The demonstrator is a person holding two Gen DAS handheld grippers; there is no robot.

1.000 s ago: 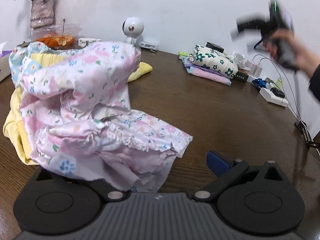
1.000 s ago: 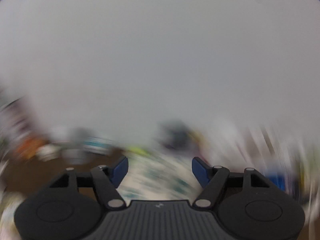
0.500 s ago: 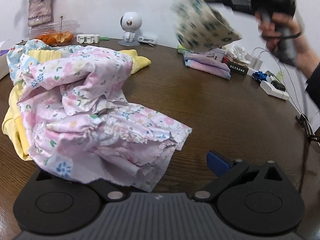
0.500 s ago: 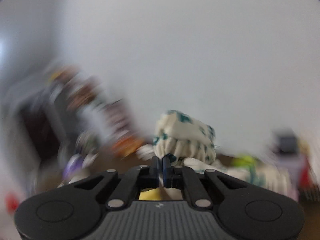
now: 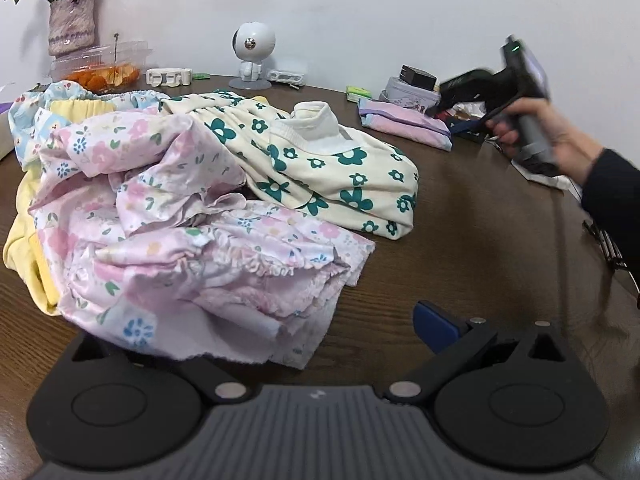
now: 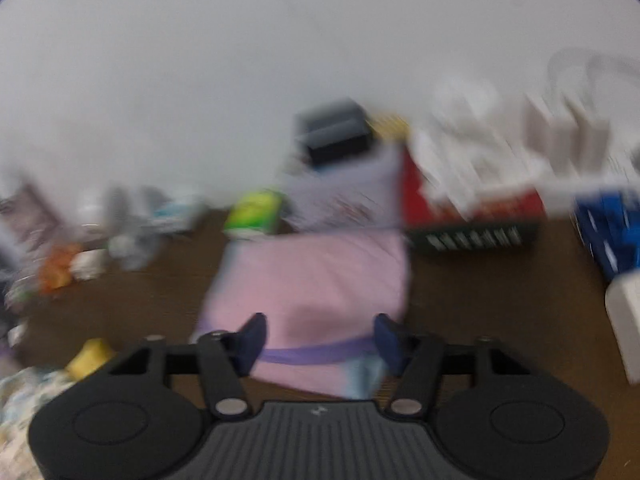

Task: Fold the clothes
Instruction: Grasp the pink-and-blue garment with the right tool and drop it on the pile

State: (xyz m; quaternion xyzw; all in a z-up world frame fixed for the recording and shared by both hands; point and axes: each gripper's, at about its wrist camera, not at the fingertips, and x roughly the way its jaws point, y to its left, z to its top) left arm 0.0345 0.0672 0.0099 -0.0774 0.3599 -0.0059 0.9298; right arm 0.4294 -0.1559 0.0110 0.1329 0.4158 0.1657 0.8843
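A crumpled pink floral garment (image 5: 192,240) tops a pile with yellow and blue clothes on the left of the table. A cream garment with green flowers (image 5: 320,164) lies spread against the pile's far side. My left gripper (image 5: 276,336) is open at the pile's near edge. Its right fingertip (image 5: 436,326) is bare, and the pink cloth hides the left one. A hand (image 5: 560,148) holds my right gripper (image 6: 320,340) open, low over a folded pink and purple garment (image 6: 320,276) that also shows in the left wrist view as a flat pink garment (image 5: 404,124).
The brown wooden table (image 5: 480,240) carries a flower vase (image 5: 72,20), a plastic tub of orange snacks (image 5: 100,68) and a round white camera (image 5: 254,56) along the wall. Boxes (image 6: 472,216) and a black block (image 6: 332,128) crowd behind the folded garment. Cables (image 5: 608,248) run along the right edge.
My right gripper shut on the cream flowered garment, lifted it off the folded stack, let it go on the pile, and returned open over the pink folded one. The left gripper stayed put.
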